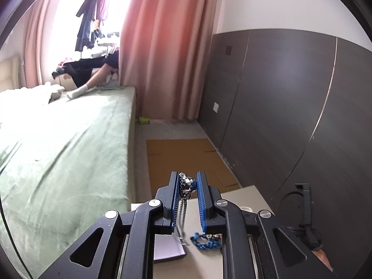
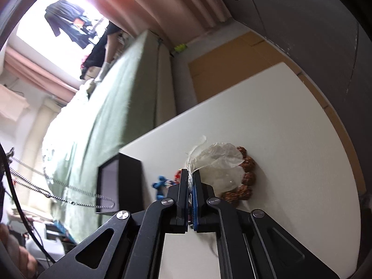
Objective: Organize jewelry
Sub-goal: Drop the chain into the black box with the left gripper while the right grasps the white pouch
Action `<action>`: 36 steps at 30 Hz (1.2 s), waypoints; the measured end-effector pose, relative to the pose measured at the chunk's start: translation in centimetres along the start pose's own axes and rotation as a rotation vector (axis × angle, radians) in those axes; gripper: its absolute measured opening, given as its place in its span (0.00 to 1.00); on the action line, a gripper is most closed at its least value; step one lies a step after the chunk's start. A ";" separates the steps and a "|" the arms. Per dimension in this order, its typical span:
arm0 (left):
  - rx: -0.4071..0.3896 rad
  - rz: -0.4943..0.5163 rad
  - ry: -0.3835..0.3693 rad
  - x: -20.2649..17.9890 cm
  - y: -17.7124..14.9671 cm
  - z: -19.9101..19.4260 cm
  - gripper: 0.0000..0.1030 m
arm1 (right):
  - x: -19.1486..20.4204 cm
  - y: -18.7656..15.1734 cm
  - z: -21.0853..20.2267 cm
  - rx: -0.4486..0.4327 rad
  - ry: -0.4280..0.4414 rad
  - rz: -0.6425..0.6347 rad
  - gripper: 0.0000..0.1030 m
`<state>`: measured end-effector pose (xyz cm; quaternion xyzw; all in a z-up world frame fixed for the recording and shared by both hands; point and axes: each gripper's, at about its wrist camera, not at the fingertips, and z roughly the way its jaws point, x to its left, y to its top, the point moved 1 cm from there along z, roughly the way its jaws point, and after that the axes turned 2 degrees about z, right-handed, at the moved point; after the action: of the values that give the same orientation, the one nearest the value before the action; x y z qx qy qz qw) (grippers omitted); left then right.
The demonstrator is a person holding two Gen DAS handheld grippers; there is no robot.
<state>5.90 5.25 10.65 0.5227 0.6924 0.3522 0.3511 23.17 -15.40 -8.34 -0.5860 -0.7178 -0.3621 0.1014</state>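
Here, a silver pendant (image 1: 187, 183) with hanging chain is pinched by the left gripper (image 1: 187, 181) above the white table (image 2: 290, 121), while a clear plastic bag (image 2: 217, 165) beside brown beads (image 2: 247, 174) is clamped by the right gripper (image 2: 191, 176), a black box (image 2: 121, 181) standing beyond

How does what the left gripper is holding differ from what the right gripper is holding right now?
The left gripper is shut on a silver pendant whose metal chain hangs free above the table. The right gripper is shut on the neck of a clear plastic bag, which rests on the table over a brown bead bracelet. The pendant is hard metal; the bag is crumpled film. Both are pinched at the fingertips.
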 end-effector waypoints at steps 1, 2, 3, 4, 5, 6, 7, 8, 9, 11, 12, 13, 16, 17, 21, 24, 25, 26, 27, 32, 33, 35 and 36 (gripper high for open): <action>-0.003 0.001 0.004 0.2 0.2 0.0 0.15 | 0.1 0.0 -0.3 -0.007 0.014 -0.002 0.04; -0.006 -0.001 0.007 0.4 0.3 0.1 0.15 | 0.4 0.0 -0.9 -0.021 0.038 -0.005 0.04; -0.006 -0.005 0.010 0.6 0.4 0.2 0.15 | 0.7 0.0 -1.3 -0.033 0.053 -0.010 0.04; -0.009 -0.012 0.013 0.9 0.5 0.3 0.15 | 0.9 0.0 -1.8 -0.046 0.064 -0.018 0.04; -0.011 -0.019 0.018 1.3 0.6 0.4 0.15 | 1.2 0.0 -2.0 -0.057 0.078 -0.023 0.04; -0.012 -0.026 0.021 1.6 0.5 0.5 0.15 | 1.3 0.0 -2.2 -0.064 0.092 -0.024 0.04; -0.011 -0.035 0.023 1.9 0.5 0.8 0.15 | 1.4 0.2 -2.4 -0.069 0.105 -0.023 0.04; -0.009 -0.051 0.025 2.3 0.3 1.2 0.15 | 1.8 0.2 -2.5 -0.074 0.120 -0.024 0.04; -0.007 -0.061 0.026 2.6 0.2 1.4 0.15 | 2.0 0.1 -2.8 -0.081 0.135 -0.028 0.04; -0.003 -0.081 0.028 3.2 -0.4 2.1 0.15 | 2.4 0.1 -3.1 -0.091 0.157 -0.034 0.04; -0.001 -0.087 0.031 3.5 -0.6 2.4 0.15 | 2.5 0.0 -3.2 -0.096 0.168 -0.035 0.04; 0.001 -0.093 0.034 3.8 -0.9 2.7 0.15 | 2.7 0.0 -3.1 -0.100 0.171 -0.035 0.04; 0.011 -0.141 0.023 5.0 -1.9 4.0 0.15 | 2.4 -0.1 -2.9 -0.094 0.169 -0.025 0.04; 0.019 -0.159 0.023 5.3 -2.5 4.7 0.15 | 2.3 -0.2 -2.8 -0.089 0.165 -0.024 0.04; 0.056 -0.199 0.010 6.0 -4.4 7.1 0.15 | 2.2 -0.3 -2.3 -0.074 0.153 -0.026 0.04; 0.101 -0.215 -0.007 6.2 -6.0 9.0 0.15 | 2.4 -0.3 -2.1 -0.078 0.151 -0.031 0.04; 0.117 -0.219 -0.012 6.2 -6.5 9.5 0.15 | 2.4 -0.3 -2.1 -0.081 0.150 -0.033 0.04; 0.141 -0.227 -0.017 6.4 -7.1 10.2 0.15 | 2.6 -0.3 -2.1 -0.083 0.151 -0.037 0.04; 0.154 -0.233 -0.020 6.6 -7.5 10.6 0.15 | 2.9 -0.5 -2.0 -0.082 0.153 -0.041 0.04; 0.217 -0.289 -0.025 8.4 -9.6 12.5 0.15 | 3.6 -1.5 -1.8 -0.079 0.149 -0.063 0.04; 0.227 -0.299 -0.029 8.7 -9.9 12.8 0.15 | 3.9 -1.6 -1.8 -0.084 0.144 -0.072 0.04; 0.250 -0.310 -0.039 9.0 -10.6 13.5 0.15 | 4.1 -1.8 -1.7 -0.084 0.146 -0.076 0.04; 0.265 -0.312 -0.038 9.1 -10.8 13.9 0.15 | 4.2 -1.9 -1.6 -0.081 0.148 -0.075 0.04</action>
<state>10.73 13.55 -6.73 0.4572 0.7986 0.1894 0.3427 19.76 -13.30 -5.53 -0.5339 -0.7146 -0.4367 0.1170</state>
